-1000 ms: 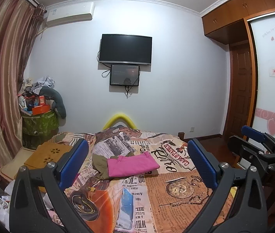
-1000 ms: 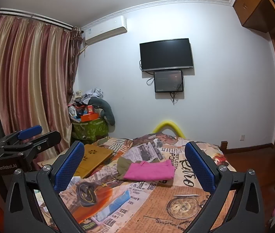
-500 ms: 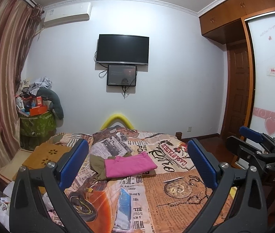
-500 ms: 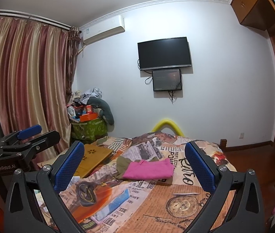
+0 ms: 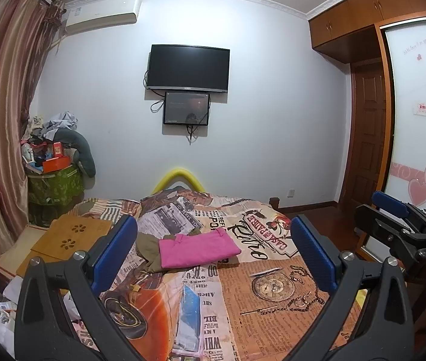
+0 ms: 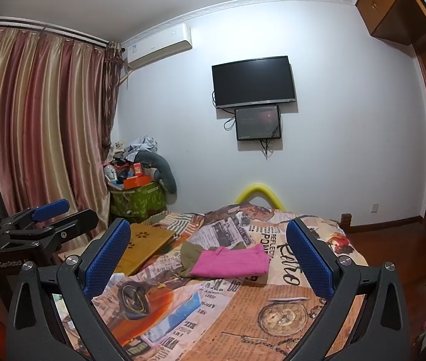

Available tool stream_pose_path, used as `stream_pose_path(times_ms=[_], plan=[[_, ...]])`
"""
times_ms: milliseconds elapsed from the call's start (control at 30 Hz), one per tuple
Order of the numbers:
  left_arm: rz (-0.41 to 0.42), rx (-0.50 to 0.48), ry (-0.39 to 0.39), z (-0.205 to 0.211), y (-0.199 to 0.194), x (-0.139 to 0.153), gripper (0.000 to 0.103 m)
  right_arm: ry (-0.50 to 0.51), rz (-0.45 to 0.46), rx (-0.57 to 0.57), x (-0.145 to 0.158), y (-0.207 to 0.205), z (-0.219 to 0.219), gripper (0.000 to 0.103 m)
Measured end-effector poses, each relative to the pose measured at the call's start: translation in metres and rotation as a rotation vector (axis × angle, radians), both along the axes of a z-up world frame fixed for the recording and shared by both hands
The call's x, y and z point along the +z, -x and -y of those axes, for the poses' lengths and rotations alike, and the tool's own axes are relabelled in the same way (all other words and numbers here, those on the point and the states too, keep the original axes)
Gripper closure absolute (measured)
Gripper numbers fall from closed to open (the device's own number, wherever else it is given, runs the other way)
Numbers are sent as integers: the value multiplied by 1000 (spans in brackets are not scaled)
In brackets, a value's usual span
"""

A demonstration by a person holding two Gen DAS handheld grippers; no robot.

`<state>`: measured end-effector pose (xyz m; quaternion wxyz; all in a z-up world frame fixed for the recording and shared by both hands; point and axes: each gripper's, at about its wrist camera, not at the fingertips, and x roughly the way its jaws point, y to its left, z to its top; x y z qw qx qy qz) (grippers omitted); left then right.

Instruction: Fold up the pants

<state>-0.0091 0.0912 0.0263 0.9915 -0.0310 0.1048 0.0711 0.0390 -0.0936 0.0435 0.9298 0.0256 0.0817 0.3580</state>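
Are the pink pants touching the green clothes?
Touching: in the right wrist view the pink pants lie overlapping the green clothes.

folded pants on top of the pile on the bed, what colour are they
Bright pink pants, lying on an olive-green garment. The left wrist view shows them best.

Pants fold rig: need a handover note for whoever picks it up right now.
Left hand-held gripper: open, nothing held, raised over the near end of the bed.
Right hand-held gripper: open, nothing held, raised alongside it.
Pink pants: folded flat mid-bed, lying partly on an olive garment.
Done: the pink pair looks folded.
Left: the olive garment lies crumpled under them; if it is also pants, it likely needs folding next. Neither gripper touches cloth now.
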Motion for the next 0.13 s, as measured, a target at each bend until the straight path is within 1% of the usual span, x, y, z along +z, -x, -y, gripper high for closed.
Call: stream_pose_path(times_ms=[133], plan=[[1, 3, -1, 1, -1, -1, 0, -2, -4, 2, 0, -1, 0, 0]])
